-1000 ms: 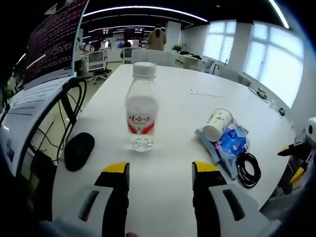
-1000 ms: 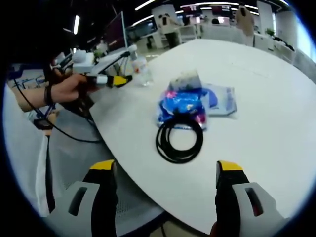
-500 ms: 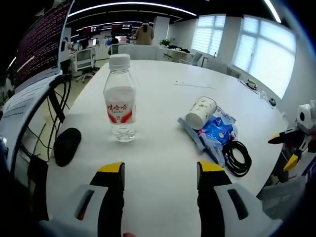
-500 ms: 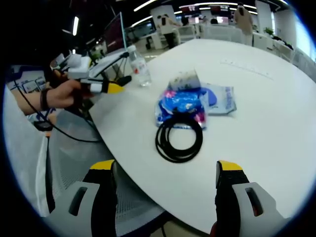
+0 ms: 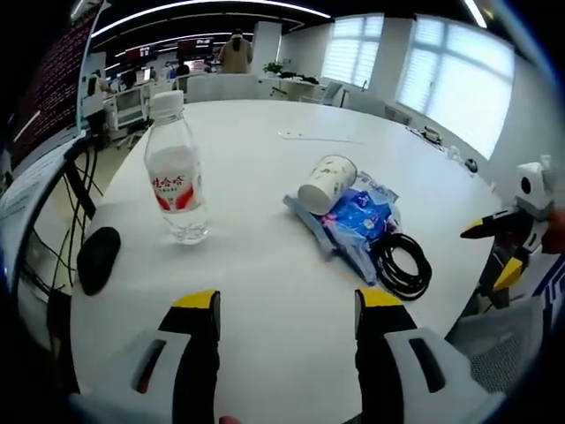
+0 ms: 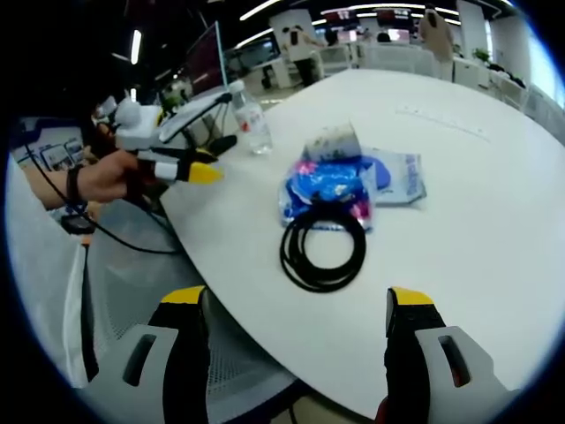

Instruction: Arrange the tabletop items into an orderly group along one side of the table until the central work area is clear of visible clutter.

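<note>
Left gripper (image 5: 285,305) wide open above the near edge of the white table (image 5: 265,177), nothing between its yellow-tipped jaws. Ahead and left, a water bottle (image 5: 175,172) with a red label, upright, white cap on. Further left, near the table's edge, a black mouse (image 5: 97,259). Ahead and right, a paper cup (image 5: 325,183) on its side, resting against a blue packet (image 5: 360,216) and a flatter pouch under it; touching the packet's near end, a coiled black cable (image 5: 403,265). Beyond the cup, a thin white strip (image 5: 320,139), possibly a cable or paper, too faint to tell. Past the left edge, a monitor and hanging wires; office desks and windows behind.

Right gripper (image 6: 297,309) likewise spread wide and empty, hovering over the table's rim with mesh flooring or a chair seat below. Straight ahead, the cable coil (image 6: 322,247) overlapping the blue packet (image 6: 328,185), the cup (image 6: 331,141) behind it, the bottle (image 6: 251,119) well beyond at the far edge. At left, a hand (image 6: 110,174) gripping the other gripper.
</note>
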